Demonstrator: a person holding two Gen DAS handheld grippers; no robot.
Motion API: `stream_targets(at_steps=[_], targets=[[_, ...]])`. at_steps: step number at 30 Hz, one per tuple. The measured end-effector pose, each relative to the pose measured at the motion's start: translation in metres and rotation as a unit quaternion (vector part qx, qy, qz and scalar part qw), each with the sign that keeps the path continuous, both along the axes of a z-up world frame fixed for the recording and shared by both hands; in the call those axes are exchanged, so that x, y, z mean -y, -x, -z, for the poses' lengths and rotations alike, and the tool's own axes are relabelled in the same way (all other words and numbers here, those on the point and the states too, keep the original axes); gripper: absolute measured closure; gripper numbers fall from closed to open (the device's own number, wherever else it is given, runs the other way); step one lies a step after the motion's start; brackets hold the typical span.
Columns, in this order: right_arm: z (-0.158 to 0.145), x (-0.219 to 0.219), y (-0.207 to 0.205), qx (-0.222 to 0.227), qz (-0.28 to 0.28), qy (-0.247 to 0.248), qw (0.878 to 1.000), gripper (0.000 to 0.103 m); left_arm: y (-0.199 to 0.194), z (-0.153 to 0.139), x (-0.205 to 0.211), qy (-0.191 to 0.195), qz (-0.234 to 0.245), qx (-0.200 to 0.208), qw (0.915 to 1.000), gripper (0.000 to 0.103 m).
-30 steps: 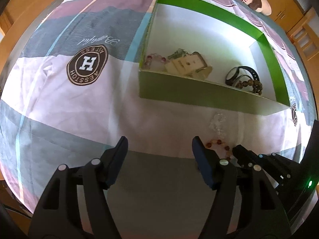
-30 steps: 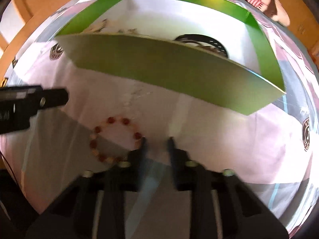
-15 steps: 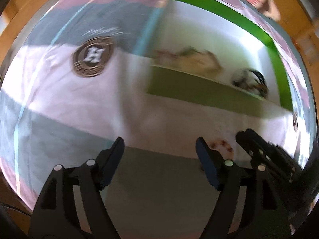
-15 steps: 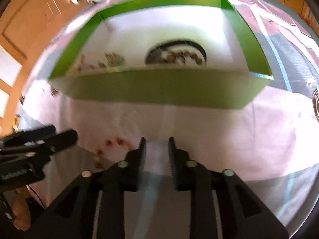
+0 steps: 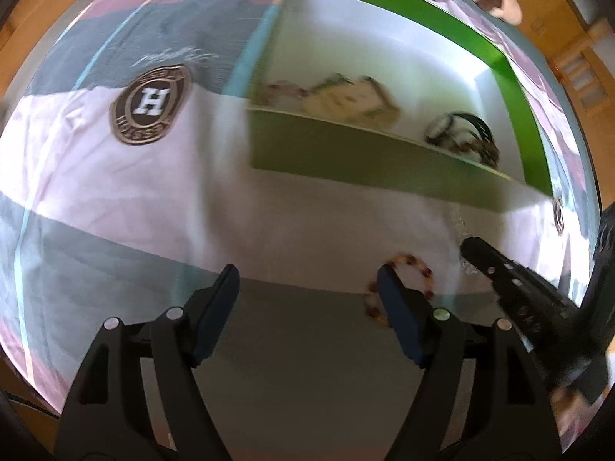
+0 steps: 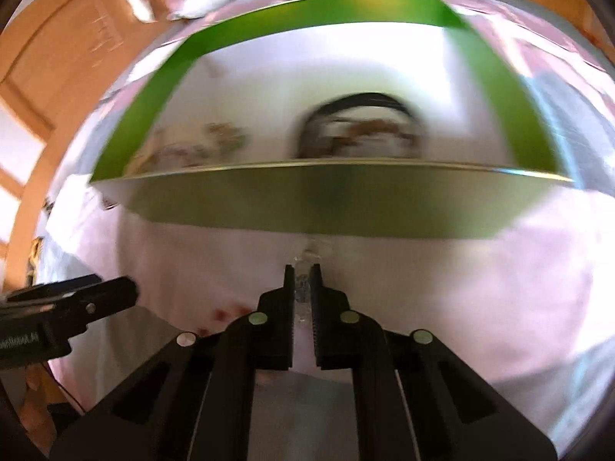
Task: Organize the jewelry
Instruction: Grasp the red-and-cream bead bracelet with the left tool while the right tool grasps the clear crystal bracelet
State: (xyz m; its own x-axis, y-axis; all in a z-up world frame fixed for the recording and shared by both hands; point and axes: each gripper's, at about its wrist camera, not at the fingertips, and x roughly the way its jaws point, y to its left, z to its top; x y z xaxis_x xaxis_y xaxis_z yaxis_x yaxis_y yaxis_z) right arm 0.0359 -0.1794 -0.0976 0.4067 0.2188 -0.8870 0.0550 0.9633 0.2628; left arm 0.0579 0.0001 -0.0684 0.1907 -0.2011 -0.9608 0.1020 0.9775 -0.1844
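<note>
A clear bead bracelet (image 6: 310, 255) lies on the bedsheet just in front of the green box (image 6: 307, 207). My right gripper (image 6: 302, 271) is shut on it, and clear beads show between its pads. A red bead bracelet (image 5: 413, 263) lies on the sheet beside the right finger (image 5: 396, 303) of my left gripper (image 5: 309, 284), partly hidden by it. The left gripper is open above the sheet with nothing between its fingers. In the left wrist view the right gripper (image 5: 472, 249) reaches in from the right, next to the clear bracelet (image 5: 457, 223).
The green box (image 5: 384, 161) has a white inside. In it lie a black band with brown beads (image 5: 467, 132), cream pieces (image 5: 346, 103) and a pale bracelet at its left end. The sheet bears a round H badge (image 5: 150, 105). Wooden furniture surrounds the bed.
The right gripper moved right, away from the red bracelet, rolled level with the box, and closed on the clear bracelet. The left gripper barely shifted; the red bracelet now sits by its right finger.
</note>
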Motion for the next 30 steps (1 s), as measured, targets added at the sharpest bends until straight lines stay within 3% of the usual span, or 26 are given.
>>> stream_targets(at_steps=[6,9,12,15,20,23,26,28,30], targets=[[-0.015,0.033,0.014,-0.024,0.029,-0.061,0.997,0.095,0.012,0.004,0.029,-0.001,0.054,0.007,0.9985,0.027],[-0.02,0.033,0.012,-0.022,0.038,-0.029,0.999,0.095,0.017,0.01,0.043,-0.016,0.074,0.011,0.9971,0.027],[-0.009,0.028,0.012,-0.049,0.043,0.017,0.998,0.095,0.018,0.019,0.051,-0.036,0.081,0.012,0.996,0.027],[-0.001,0.028,0.018,-0.065,0.038,0.002,0.997,0.095,0.016,0.026,0.056,-0.049,0.081,0.009,0.9955,0.027],[-0.002,0.029,0.019,-0.06,0.031,0.02,0.998,0.095,0.016,0.034,0.066,-0.081,0.087,0.015,0.9927,0.028],[0.002,0.028,0.017,-0.065,0.03,0.021,0.997,0.095,0.018,0.035,0.074,-0.099,0.095,0.025,0.9902,0.032],[0.006,0.023,0.015,-0.066,0.027,0.025,0.997,0.095,0.019,0.032,0.075,-0.102,0.097,0.031,0.9896,0.055],[0.007,0.023,0.018,-0.065,0.026,0.028,0.997,0.095,0.019,0.029,0.074,-0.102,0.092,0.035,0.9899,0.079],[0.009,0.022,0.018,-0.065,0.025,0.03,0.997,0.095,0.017,0.029,0.073,-0.098,0.086,0.033,0.9909,0.088]])
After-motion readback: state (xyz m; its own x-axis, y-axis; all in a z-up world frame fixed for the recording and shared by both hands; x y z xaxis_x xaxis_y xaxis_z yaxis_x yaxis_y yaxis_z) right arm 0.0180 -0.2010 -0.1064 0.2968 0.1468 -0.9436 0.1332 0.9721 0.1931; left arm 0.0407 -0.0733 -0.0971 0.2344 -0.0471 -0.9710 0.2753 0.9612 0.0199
